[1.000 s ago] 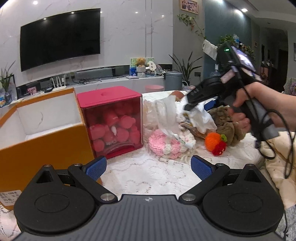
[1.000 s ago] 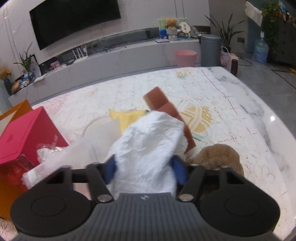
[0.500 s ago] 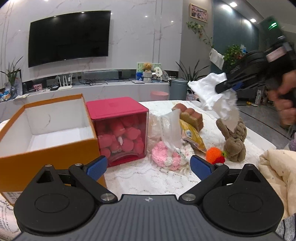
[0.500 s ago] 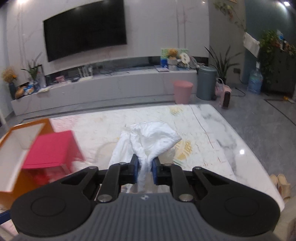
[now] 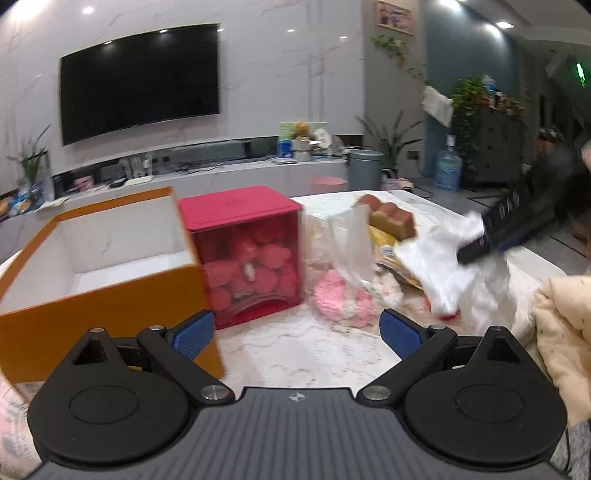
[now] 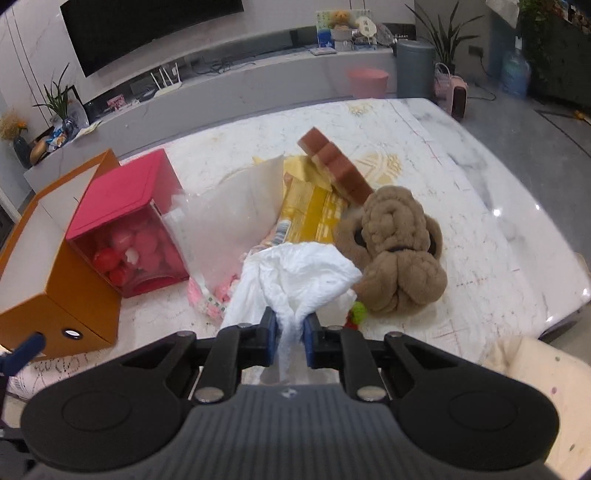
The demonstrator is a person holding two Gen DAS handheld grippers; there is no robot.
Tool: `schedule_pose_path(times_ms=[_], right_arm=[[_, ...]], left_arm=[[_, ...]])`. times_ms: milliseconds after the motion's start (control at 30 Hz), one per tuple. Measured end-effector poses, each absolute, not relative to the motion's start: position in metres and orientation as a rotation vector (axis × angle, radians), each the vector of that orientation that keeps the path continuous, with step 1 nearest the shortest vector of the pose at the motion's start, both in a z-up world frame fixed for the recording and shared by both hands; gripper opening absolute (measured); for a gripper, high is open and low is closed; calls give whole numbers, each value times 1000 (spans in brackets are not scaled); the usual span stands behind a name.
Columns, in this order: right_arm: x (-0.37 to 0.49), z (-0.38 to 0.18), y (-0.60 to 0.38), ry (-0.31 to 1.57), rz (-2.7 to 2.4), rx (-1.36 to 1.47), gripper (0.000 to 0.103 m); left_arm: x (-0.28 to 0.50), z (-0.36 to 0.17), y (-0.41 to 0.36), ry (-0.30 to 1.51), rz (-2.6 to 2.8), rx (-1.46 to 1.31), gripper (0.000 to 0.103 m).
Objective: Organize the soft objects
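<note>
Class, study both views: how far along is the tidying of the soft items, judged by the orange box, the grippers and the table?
Done: nothing visible; the orange box looks empty. In hand: the right gripper is shut on a white cloth; the left gripper is open, holding nothing. Left: the brown plush, pink knit piece and sponge block remain on the table.

Behind your table you have a white marble wall (image 5: 295,74) with a dark TV (image 5: 140,81) mounted on it. Below runs a long low console (image 6: 258,70) — cluttered with small items. A grey bin (image 6: 415,68) and pink bin (image 6: 367,83) stand on the grey floor (image 6: 517,114). Potted plants (image 5: 476,96) line the teal wall (image 5: 461,55) — ceiling spotlights (image 5: 502,25) glow above.
</note>
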State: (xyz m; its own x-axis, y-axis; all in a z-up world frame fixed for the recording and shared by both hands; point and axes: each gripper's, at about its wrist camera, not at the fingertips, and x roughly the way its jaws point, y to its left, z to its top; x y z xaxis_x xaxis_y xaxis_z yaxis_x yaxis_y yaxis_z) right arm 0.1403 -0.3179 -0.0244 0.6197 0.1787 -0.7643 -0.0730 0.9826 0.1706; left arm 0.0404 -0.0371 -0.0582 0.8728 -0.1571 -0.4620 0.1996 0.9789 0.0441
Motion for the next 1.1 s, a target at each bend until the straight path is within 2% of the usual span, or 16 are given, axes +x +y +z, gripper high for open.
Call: schedule_pose_path(times_ms=[333, 767, 800, 900, 967, 1000, 1067, 1100], right_arm=[[132, 16, -341, 771, 119, 47, 14], [133, 27, -381, 734, 86, 138, 14], [133, 26, -381, 737, 88, 140, 14], [135, 25, -382, 743, 90, 148, 14], [134, 26, -383, 740, 91, 154, 14], [133, 27, -383, 736, 93, 154, 14], [132, 30, -384, 725, 93, 152, 14], [131, 30, -384, 721, 93, 148, 14]], left_arm=[[80, -72, -105, 371, -281, 256, 103], [152, -86, -116, 428, -159, 39, 103], [153, -86, -113, 432, -163, 13, 100], [155, -85, -106, 449, -130, -36, 77], [152, -83, -99, 451, -97, -94, 55], [149, -82, -95, 449, -84, -136, 50], [144, -80, -87, 448, -65, -208, 30], [142, -79, -84, 450, -57, -223, 25]])
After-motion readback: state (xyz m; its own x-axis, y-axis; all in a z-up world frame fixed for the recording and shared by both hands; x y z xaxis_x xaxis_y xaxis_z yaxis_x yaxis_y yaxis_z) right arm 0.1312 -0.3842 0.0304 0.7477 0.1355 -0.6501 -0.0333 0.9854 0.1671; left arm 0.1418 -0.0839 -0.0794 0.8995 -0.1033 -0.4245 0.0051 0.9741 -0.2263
